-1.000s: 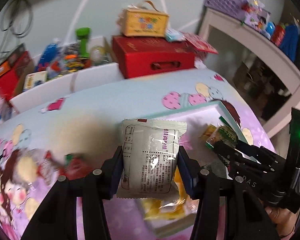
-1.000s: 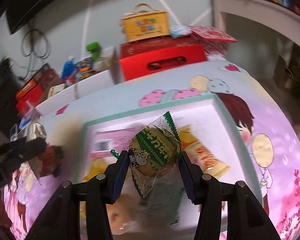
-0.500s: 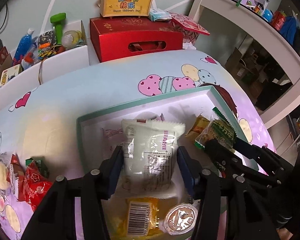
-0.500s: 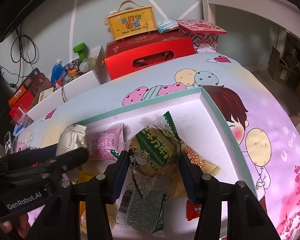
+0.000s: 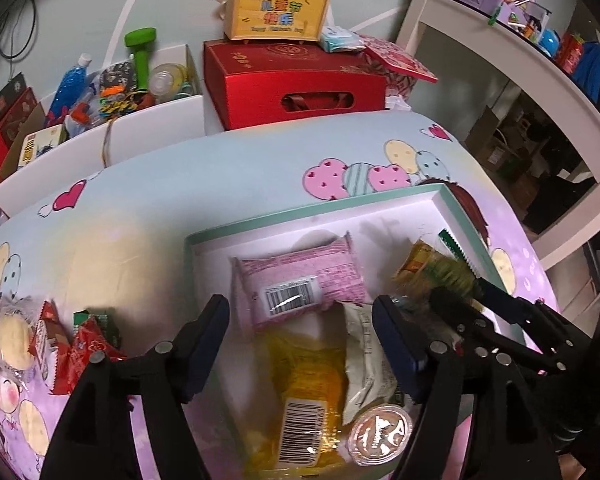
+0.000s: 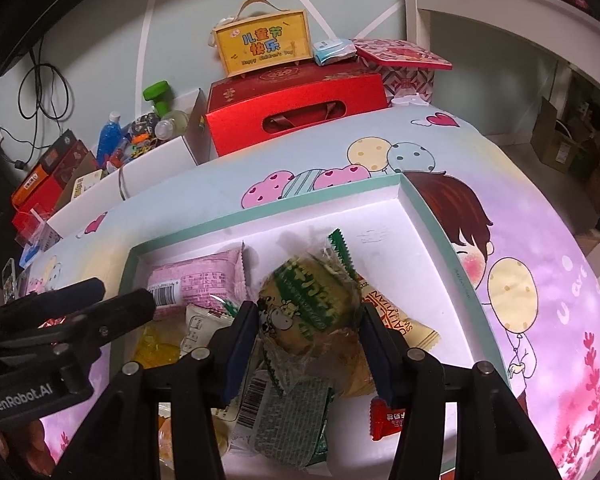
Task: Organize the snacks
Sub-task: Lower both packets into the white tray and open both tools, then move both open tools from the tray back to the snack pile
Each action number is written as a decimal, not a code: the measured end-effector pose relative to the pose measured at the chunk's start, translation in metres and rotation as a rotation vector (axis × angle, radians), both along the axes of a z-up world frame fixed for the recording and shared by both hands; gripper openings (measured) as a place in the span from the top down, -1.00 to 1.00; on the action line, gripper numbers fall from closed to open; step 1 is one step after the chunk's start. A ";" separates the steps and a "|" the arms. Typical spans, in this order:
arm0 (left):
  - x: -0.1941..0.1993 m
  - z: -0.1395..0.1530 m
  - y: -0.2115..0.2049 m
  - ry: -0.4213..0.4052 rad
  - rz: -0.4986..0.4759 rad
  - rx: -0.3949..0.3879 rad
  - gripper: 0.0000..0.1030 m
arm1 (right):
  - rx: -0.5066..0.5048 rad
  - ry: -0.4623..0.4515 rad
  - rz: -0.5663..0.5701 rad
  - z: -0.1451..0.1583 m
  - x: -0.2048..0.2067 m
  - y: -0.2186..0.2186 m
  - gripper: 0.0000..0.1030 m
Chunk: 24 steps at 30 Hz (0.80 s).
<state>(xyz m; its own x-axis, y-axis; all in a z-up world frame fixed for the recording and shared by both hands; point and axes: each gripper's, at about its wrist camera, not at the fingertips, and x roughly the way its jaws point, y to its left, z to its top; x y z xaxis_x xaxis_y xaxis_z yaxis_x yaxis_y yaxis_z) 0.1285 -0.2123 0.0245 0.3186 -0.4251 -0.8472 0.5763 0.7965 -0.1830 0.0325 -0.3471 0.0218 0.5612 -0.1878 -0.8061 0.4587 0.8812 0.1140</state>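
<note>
Left gripper (image 5: 300,344) jaws are opening over the white, teal-rimmed shallow box (image 5: 312,210), nothing between them; its cream foil packet (image 5: 364,356) lies inside at lower centre. Right gripper (image 6: 306,344) is clamped on the green-printed clear bun wrapper (image 6: 308,300), poised above the box for dropping, jaws beginning to part.

- Left wrist view: rides behind left claw (image 5: 300,344), tilted steeply down, close over tray (image 5: 312,210).
- Right wrist view: same steep tilt behind right claw (image 6: 306,344).
- Shared: tray, red box (image 5: 296,80) beyond both claws.
</note>
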 end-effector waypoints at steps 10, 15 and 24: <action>0.006 -0.002 0.011 -0.035 0.059 0.003 -0.71 | -0.022 -0.001 -0.004 0.001 0.000 -0.001 -0.72; 0.009 -0.003 0.017 -0.048 0.097 -0.011 -0.90 | -0.038 0.006 -0.026 0.000 -0.002 -0.005 -0.96; 0.010 -0.006 0.018 -0.058 0.111 0.001 -0.90 | -0.034 0.012 -0.047 -0.003 -0.003 -0.010 -1.00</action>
